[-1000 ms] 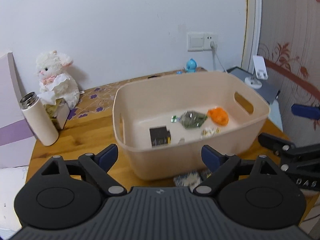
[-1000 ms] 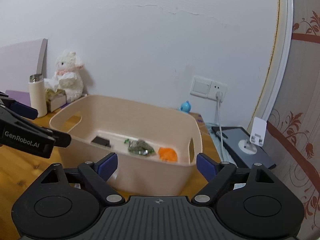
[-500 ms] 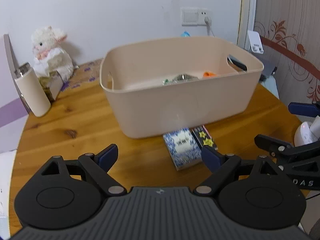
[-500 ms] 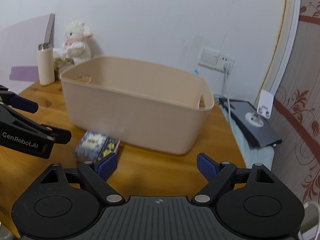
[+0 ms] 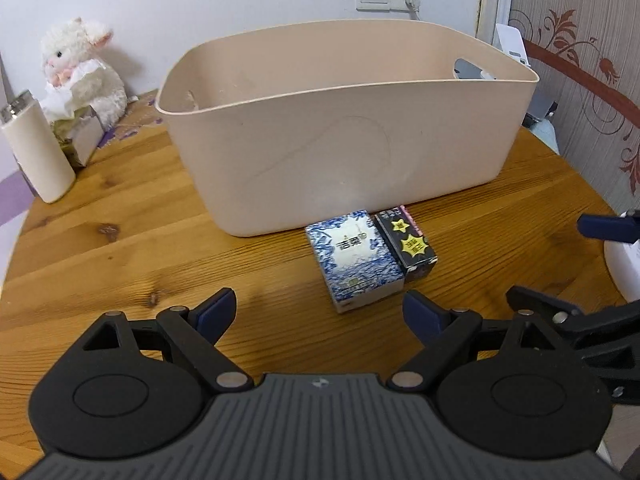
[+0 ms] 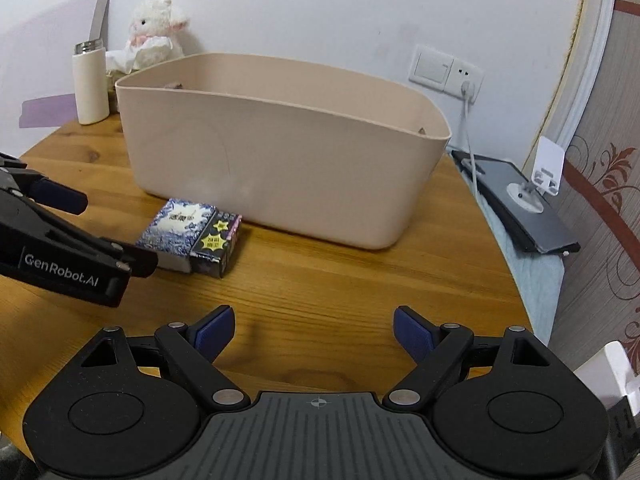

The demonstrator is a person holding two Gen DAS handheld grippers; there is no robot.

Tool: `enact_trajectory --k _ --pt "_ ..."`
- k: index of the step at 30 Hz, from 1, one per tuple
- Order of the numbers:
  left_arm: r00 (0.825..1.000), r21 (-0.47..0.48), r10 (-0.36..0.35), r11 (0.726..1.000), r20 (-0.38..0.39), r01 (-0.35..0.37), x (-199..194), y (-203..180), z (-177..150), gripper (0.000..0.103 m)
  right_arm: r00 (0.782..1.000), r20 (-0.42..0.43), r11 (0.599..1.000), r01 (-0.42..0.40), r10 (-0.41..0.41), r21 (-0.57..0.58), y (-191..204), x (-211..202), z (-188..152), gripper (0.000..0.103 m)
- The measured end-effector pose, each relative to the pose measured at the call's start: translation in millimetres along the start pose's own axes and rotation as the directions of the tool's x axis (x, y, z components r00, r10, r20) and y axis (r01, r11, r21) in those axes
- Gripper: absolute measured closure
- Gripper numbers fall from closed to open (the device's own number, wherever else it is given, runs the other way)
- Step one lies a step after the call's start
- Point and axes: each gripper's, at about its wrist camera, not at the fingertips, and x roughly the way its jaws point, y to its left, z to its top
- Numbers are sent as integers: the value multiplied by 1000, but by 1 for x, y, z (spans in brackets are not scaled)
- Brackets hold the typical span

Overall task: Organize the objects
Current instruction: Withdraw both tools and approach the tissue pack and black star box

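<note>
A beige plastic bin (image 5: 344, 152) stands on the round wooden table (image 5: 120, 264); its contents are hidden from this low angle. In front of it lie a blue-and-white patterned box (image 5: 354, 260) and a black box with yellow stars (image 5: 408, 244), side by side and touching. My left gripper (image 5: 318, 312) is open and empty, just short of the blue box. My right gripper (image 6: 314, 332) is open and empty, to the right of both boxes (image 6: 176, 232) (image 6: 218, 240). The bin also shows in the right wrist view (image 6: 280, 164).
A cream thermos (image 5: 34, 156), a tissue box (image 5: 80, 140) and a white plush lamb (image 5: 80, 68) stand at the table's far left. A dark tablet with a white stand (image 6: 524, 204) lies off the table's right edge. A wall socket with a cable (image 6: 466, 88) is behind.
Both grippers have dropped and pulled back from above the bin to table height. The bin's contents have gone out of sight and the two boxes in front came into view.
</note>
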Motion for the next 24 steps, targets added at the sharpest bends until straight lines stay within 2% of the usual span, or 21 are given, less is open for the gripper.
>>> enact_trajectory --k 12,19,24 --pt "997 -82 -77 994 -22 75 24 -3 6 12 999 -48 1000 -10 11 11 -4 22 -5 15" --pt "999 -69 -5 998 -38 2 40 0 5 12 998 -53 1000 -19 20 20 -4 27 -7 13" --pt "999 -84 16 996 -31 -19 42 15 2 12 998 -48 999 -38 39 17 -1 30 -4 13"
